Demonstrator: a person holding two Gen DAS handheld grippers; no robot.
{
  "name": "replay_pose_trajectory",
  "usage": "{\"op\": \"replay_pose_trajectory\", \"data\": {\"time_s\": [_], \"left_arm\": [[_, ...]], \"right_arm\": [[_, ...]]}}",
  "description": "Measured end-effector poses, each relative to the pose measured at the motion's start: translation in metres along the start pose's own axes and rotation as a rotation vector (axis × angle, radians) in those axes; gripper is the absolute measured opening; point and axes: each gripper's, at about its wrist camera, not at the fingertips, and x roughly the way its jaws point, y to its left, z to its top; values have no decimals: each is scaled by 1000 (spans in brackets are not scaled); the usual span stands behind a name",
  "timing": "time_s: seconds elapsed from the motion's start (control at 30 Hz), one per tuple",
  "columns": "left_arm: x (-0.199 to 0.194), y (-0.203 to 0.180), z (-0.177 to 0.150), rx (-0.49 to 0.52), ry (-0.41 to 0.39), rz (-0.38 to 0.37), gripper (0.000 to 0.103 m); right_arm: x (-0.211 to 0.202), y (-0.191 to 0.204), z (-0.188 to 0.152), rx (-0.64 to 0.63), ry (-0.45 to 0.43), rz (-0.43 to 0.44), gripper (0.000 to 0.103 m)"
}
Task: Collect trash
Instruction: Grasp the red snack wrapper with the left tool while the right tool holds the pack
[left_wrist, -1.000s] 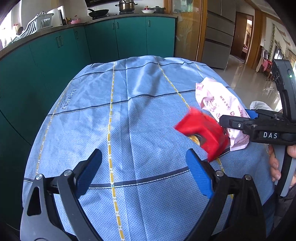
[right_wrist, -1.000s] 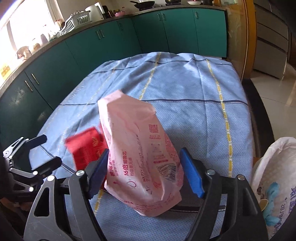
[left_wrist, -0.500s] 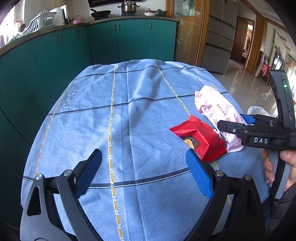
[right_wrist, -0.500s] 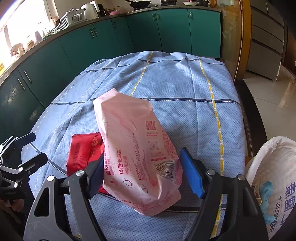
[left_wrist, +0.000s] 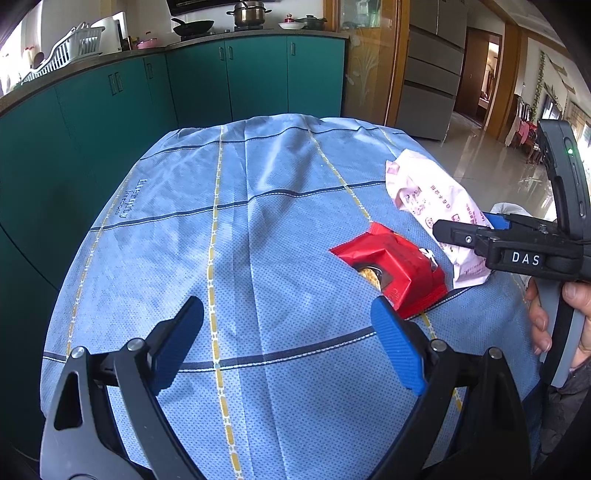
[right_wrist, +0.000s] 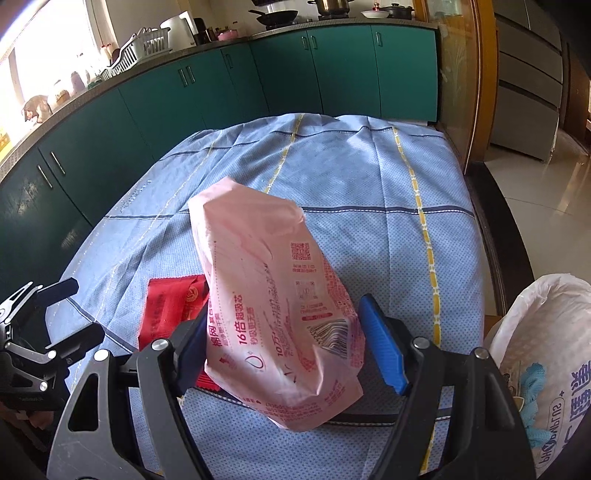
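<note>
Two wrappers left on the blue checked tablecloth (left_wrist: 258, 229). Biggest, the pink plastic pack (right_wrist: 273, 317), is clamped in the right gripper (right_wrist: 286, 350) and tilts up off the cloth; the step looks like pickup done, next prob. a carry to the white bag (right_wrist: 546, 343) at right, partly cut off. Red snack wrapper (left_wrist: 395, 266) lies flat beside it, touching. Left gripper (left_wrist: 291, 343) gapes wide, empty. Bag opening not visible.

Red wrapper (left_wrist: 397, 264) beside pink packet (left_wrist: 439, 206)
</note>
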Motion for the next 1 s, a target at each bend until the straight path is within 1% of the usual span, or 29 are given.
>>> {"op": "replay_pose_trajectory", "data": {"time_s": [0.1,0.27,0.33,0.4,0.5,0.6,0.67,0.83,1.0], "left_arm": [[0,-1,0,2,1,-1,93],[-1,-5,3,9,-6,-13,94],[-4,-12,6,33,-18,-33,97],[-5,-22,8,79,-26,-57,99],[1,-43,11,170,-11,-78,99],[11,-65,10,261,9,-78,99],[18,-76,10,291,18,-71,99],[33,-84,10,296,47,-83,99],[45,-79,13,272,78,-101,99]], "right_arm": [[6,1,-1,-5,20,-16,75],[8,4,-3,-19,27,-25,75],[9,3,-3,-18,29,-26,75],[9,2,-2,-10,26,-23,75],[10,1,-1,-2,24,-26,75],[10,0,-1,5,21,-29,75],[9,-1,-1,6,19,-31,75],[9,-2,-2,9,19,-35,75],[8,-2,-2,8,18,-40,75]]}}
